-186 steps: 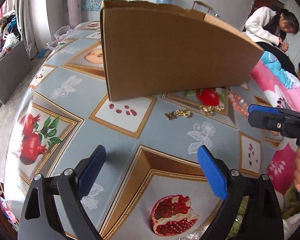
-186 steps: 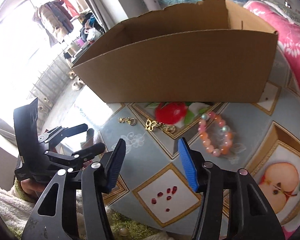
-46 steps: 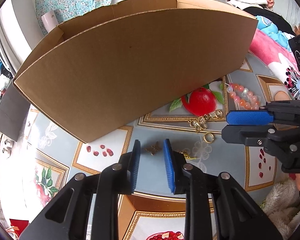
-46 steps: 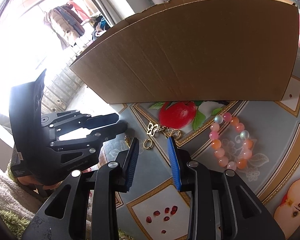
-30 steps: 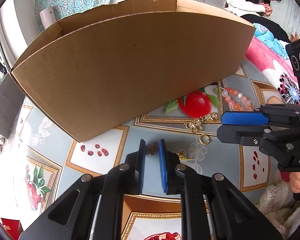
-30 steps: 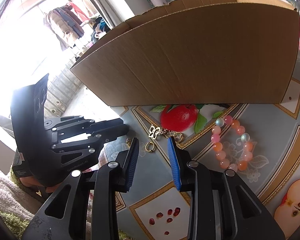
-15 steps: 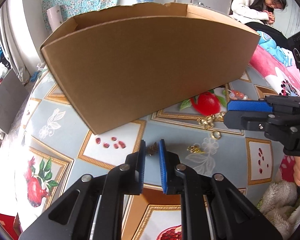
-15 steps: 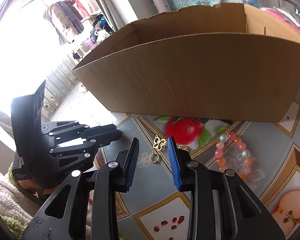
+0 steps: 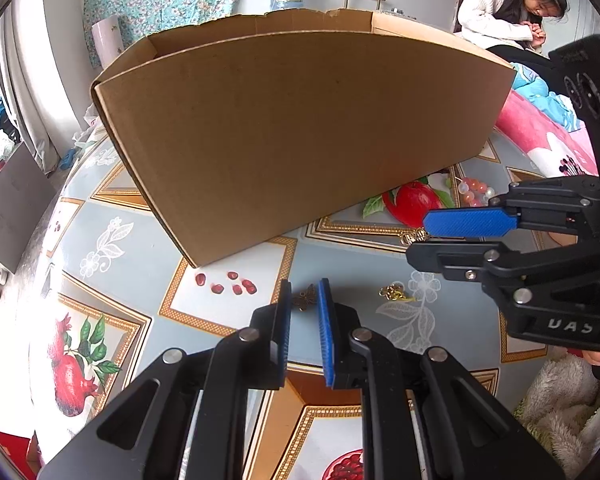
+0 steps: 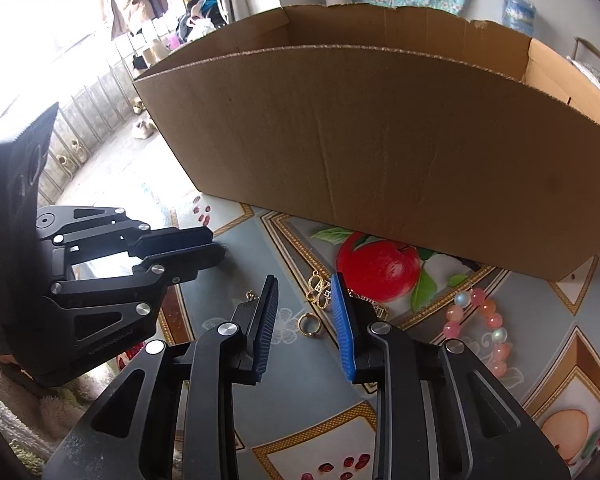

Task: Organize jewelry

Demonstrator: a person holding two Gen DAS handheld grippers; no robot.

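My left claw [image 9: 304, 300] has a small dark butterfly charm [image 9: 305, 298] pinched between its blue pads. A second and a half back those pads stood apart either side of it; they closed on it and the charm now rides with the claw, which suggests it is off the tablecloth [image 9: 112, 264], though I cannot be sure from this angle. To my mind that piece is ready to go over the wall of the cardboard box [image 9: 300, 128] just behind.

A little to the right a small gold tangle [image 9: 396, 293] lies loose on the cloth, untouched.

Further right, my right claw [image 10: 302, 312] has slid in over the cloth and rolled a bit, and its jaws have just been narrowing. They are not gripping anything: the gold ring [image 10: 309, 325] lies flat between the pads with a gap on both sides. The gold knot pendant [image 10: 319, 290] sits just beyond the tips, in front of the printed apple. I judge the ring to be the next pick; being thin and flat, it may slip out unless the tips reach the cloth.

Furthest right, the pink bead bracelet [image 10: 482, 330] waits near the box's corner.
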